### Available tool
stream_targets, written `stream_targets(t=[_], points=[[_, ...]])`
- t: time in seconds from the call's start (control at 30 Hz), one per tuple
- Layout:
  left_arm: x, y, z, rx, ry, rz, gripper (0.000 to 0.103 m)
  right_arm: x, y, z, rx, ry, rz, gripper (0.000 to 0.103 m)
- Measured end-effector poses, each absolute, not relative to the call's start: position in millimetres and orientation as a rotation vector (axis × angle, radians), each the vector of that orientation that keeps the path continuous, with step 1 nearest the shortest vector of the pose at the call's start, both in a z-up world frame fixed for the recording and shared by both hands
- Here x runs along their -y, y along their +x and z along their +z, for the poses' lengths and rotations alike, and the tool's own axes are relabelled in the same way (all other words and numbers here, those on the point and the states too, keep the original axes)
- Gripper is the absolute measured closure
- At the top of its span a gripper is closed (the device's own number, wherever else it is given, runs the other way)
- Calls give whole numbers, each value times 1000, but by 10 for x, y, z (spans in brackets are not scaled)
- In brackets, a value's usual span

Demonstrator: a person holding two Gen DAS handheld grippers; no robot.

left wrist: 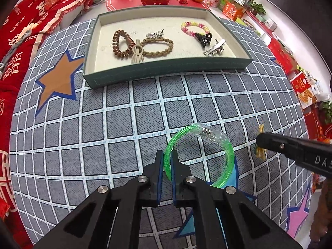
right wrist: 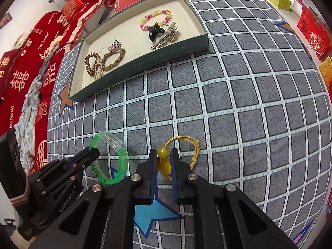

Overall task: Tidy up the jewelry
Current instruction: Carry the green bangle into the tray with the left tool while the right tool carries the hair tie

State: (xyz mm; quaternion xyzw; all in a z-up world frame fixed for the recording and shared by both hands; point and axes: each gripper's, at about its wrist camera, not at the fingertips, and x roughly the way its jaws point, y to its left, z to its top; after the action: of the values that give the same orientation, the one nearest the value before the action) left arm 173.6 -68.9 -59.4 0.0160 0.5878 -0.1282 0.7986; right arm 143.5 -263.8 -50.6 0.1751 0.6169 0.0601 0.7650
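Gripping the green bangle (left wrist: 207,145) by its rim, the left gripper (left wrist: 167,161) has both pads pressed on the band, which stands tilted over the grid-patterned rug (left wrist: 124,124) with its clear clasp section uppermost. Right gripper (right wrist: 164,159) sits just beside it, fingers closed around the amber bead of a yellow cord hair tie (right wrist: 182,149); whether the tie is lifted or resting on the rug is hard to tell, possibly just touching. Well apart, farther across the rug, the green tray (left wrist: 166,70) holds a brown coil hair tie (left wrist: 121,43), a braided tan bracelet (left wrist: 158,46), a pink-and-yellow bead bracelet (left wrist: 195,28), a black claw clip (left wrist: 203,37) and a silver clip (left wrist: 214,47).
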Motion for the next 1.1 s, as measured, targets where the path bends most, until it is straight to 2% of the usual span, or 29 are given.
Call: stream_targets(t=[0.47,1.1], points=[[460,1723,-316,-1211,24,-256,83,2735,1257,-361,-1328,440,96,89],[317,2157,-30,-1137,10,-231,83,2714,1627,-48,-1262,424,137,89]])
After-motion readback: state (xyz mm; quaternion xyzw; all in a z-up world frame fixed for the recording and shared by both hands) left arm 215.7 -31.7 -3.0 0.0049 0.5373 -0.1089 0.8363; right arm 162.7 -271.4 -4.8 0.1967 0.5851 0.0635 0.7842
